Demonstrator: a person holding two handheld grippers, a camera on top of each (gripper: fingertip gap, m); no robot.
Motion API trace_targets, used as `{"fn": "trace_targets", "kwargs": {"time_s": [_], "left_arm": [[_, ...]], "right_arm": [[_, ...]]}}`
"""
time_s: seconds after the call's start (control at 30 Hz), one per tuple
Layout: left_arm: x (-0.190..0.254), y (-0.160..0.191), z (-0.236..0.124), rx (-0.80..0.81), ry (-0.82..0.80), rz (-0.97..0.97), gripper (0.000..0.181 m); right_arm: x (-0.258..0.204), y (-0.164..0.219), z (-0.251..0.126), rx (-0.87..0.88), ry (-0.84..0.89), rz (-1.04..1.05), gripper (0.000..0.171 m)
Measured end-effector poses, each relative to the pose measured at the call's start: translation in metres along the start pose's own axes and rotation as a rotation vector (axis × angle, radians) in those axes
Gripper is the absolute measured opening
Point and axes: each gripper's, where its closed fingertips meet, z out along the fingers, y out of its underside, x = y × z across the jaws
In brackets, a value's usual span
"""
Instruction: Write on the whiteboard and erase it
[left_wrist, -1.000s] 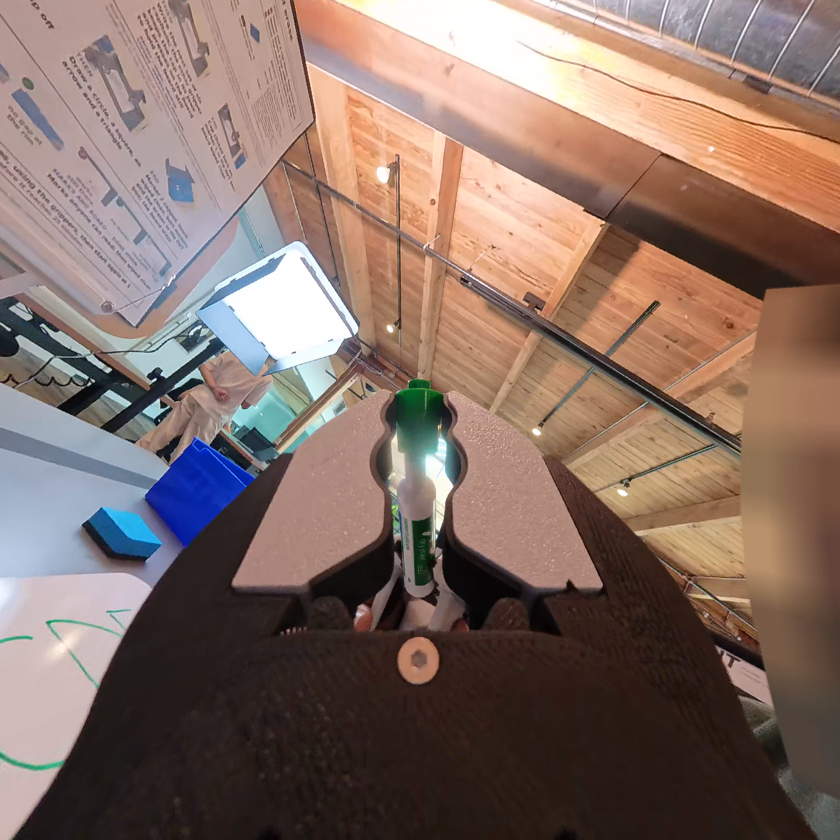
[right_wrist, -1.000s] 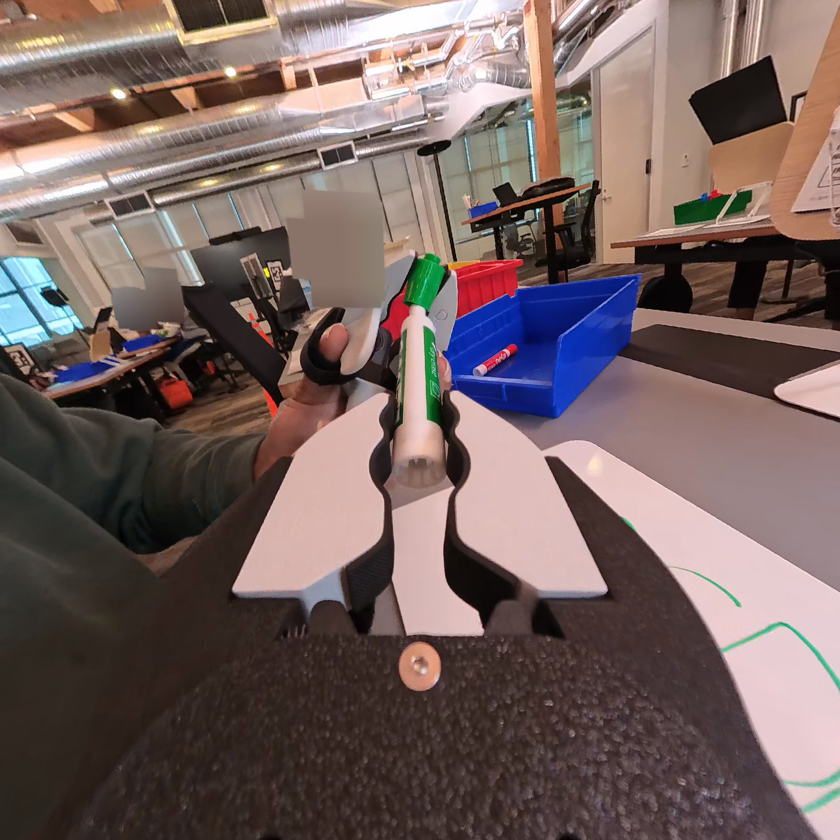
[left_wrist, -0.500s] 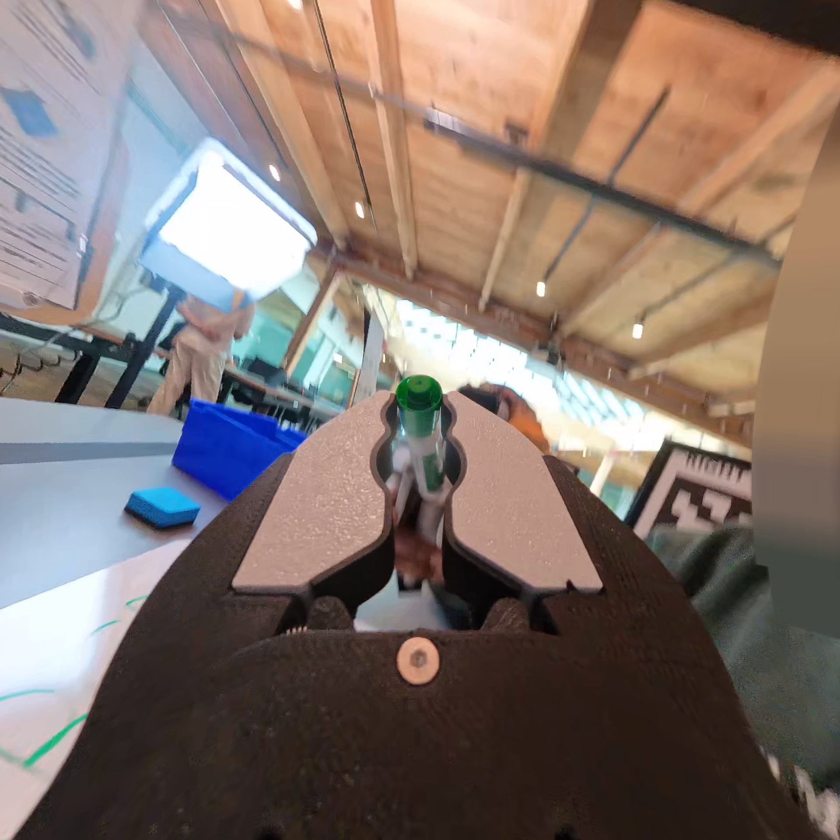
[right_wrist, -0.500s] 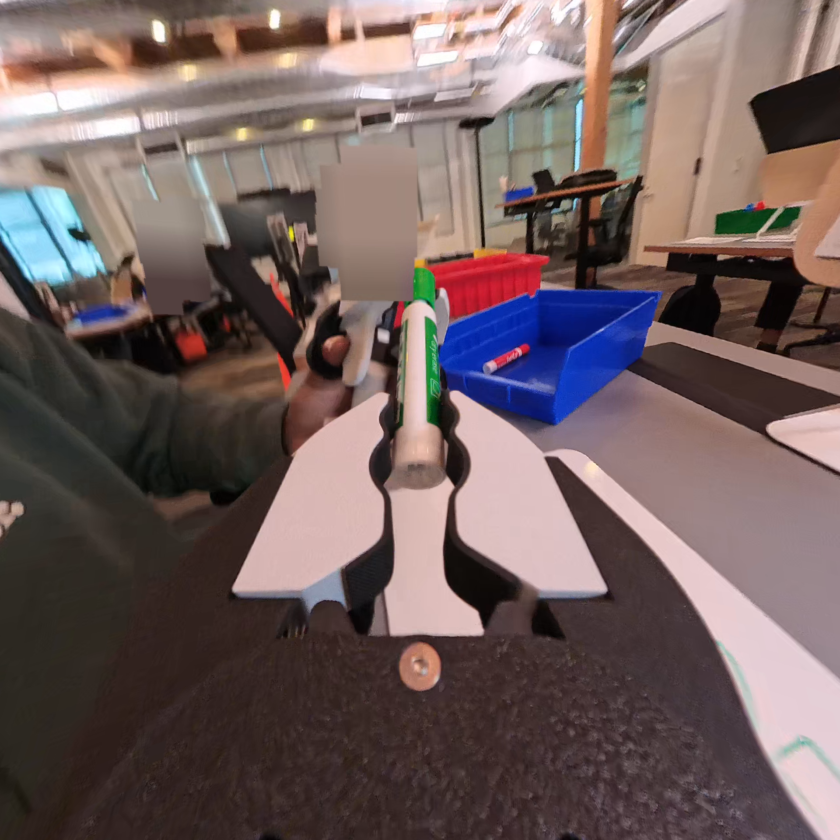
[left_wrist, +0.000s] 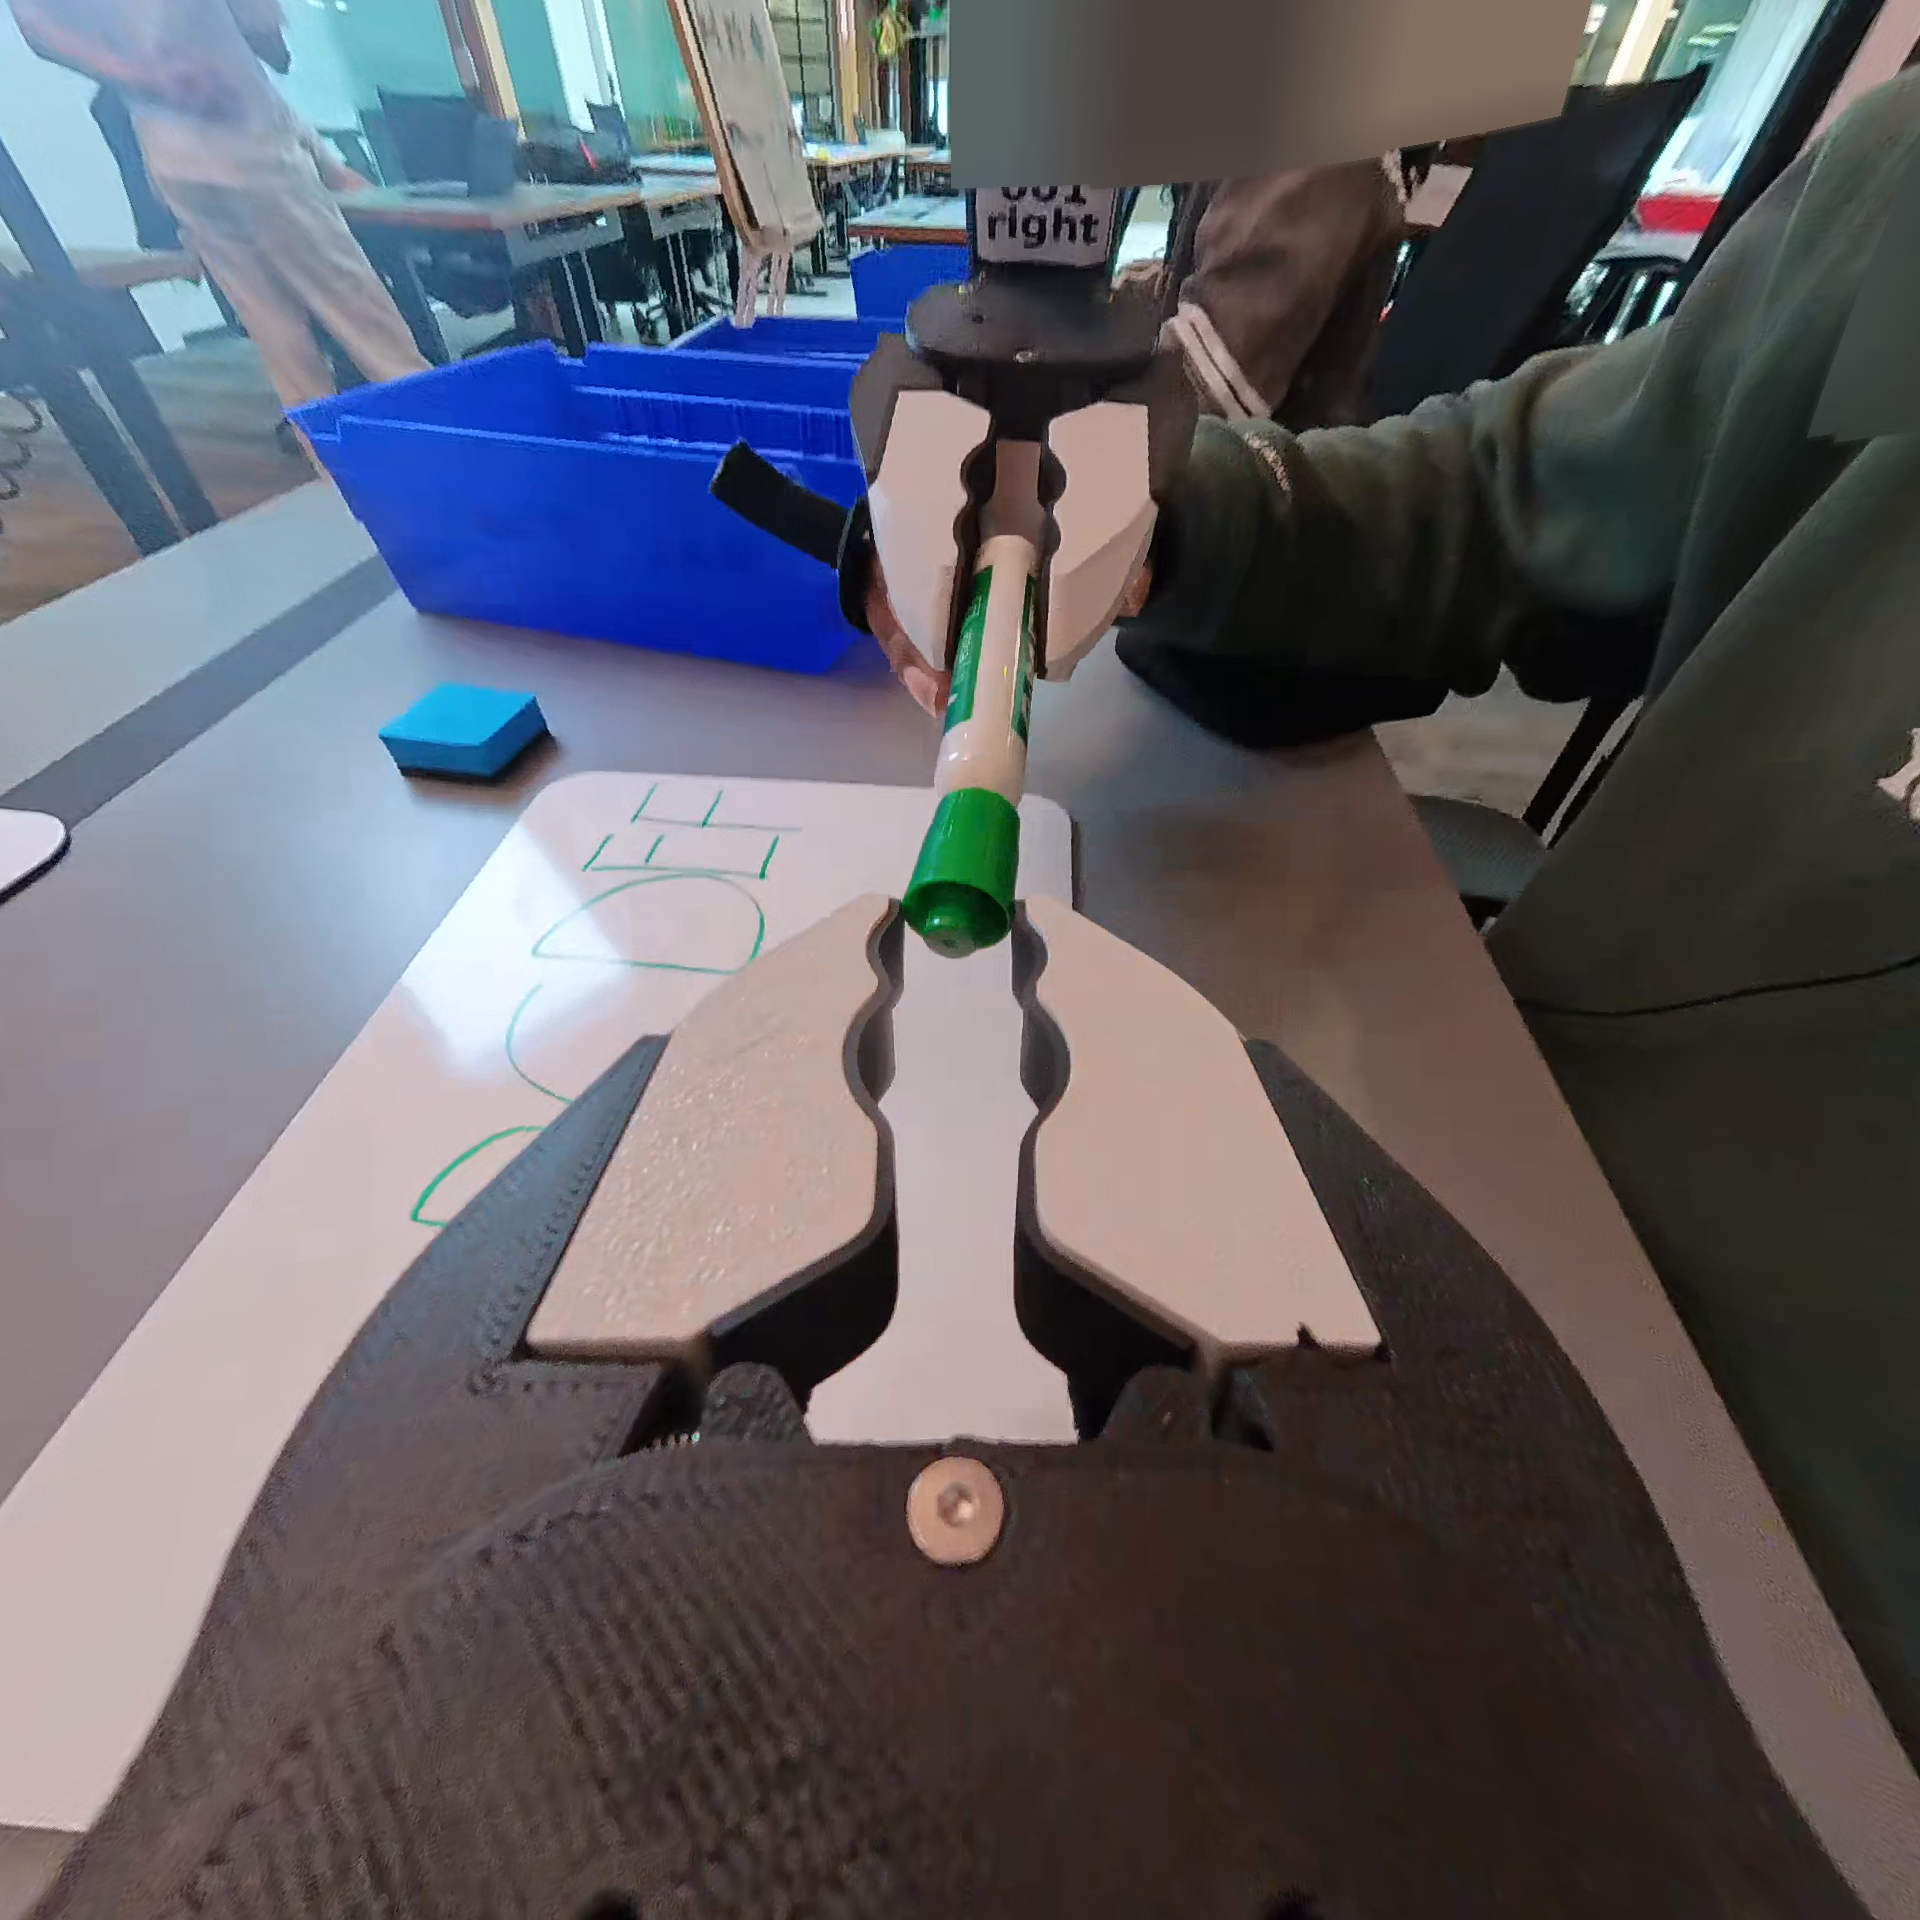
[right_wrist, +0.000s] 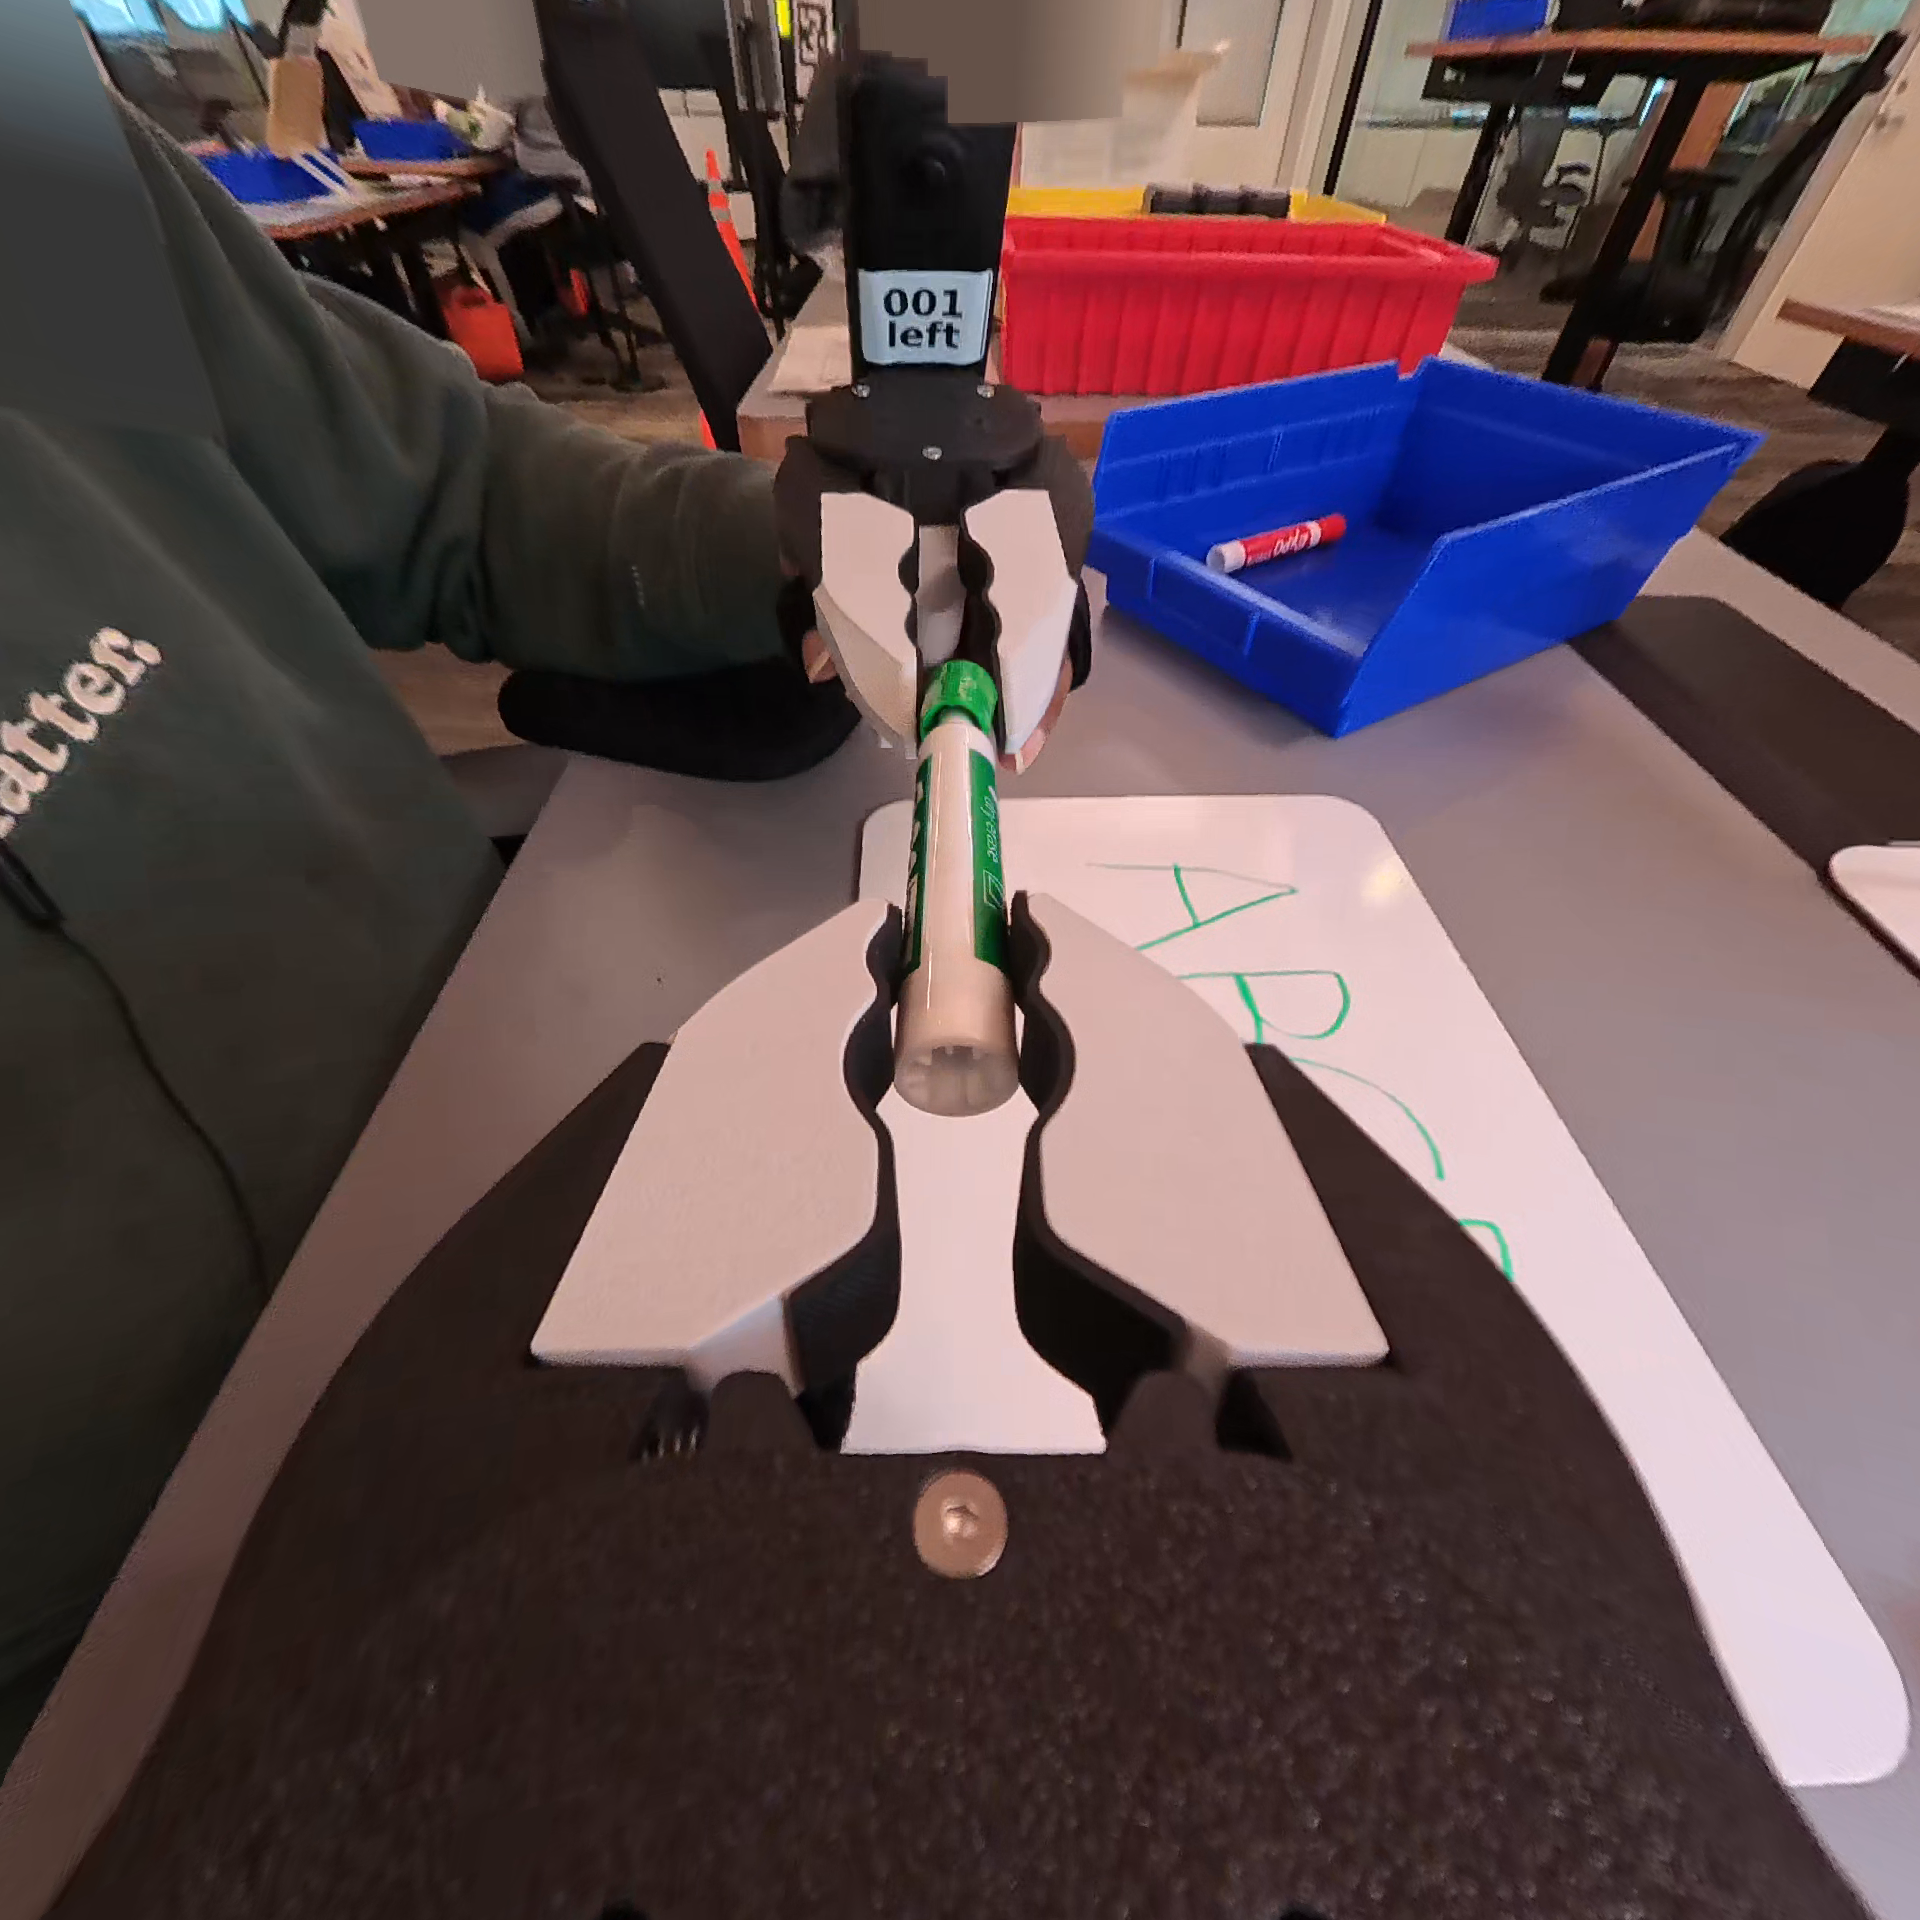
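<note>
Bright, even indoor light in both of your wrist views, with strong wide-angle bending at the edges.

Your whiteboard (left_wrist: 343, 1101) throws back soft pale glare, brightest near its far end in the right wrist view. The counter (left_wrist: 1288, 935) carries only faint, diffuse shadows. Close things look sharp: you can read the grain on the black tool bodies. The room behind you goes soft and smeared, the blue bin (right_wrist: 1507, 582) stays fairly crisp, and straight counter edges bow outward toward the frame corners.

Whiteboard (left_wrist: 343, 1143): grn letters; marker (left_wrist: 987, 665): brand print.
</note>
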Motion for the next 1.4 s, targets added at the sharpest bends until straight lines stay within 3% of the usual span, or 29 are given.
{"fn": "trace_targets", "kwargs": {"time_s": [0.47, 1.4], "left_arm": [[0.001, 0.008, -0.001, -0.029, 0.017, -0.041, 0.019], [0.0, -0.001, -0.002, 0.092, 0.012, -0.093, 0.018]], "right_arm": [[-0.002, 0.014, 0.013, -0.052, 0.015, -0.024, 0.02], [-0.002, 0.008, 0.02, 0.095, 0.006, 0.074, 0.019]]}}
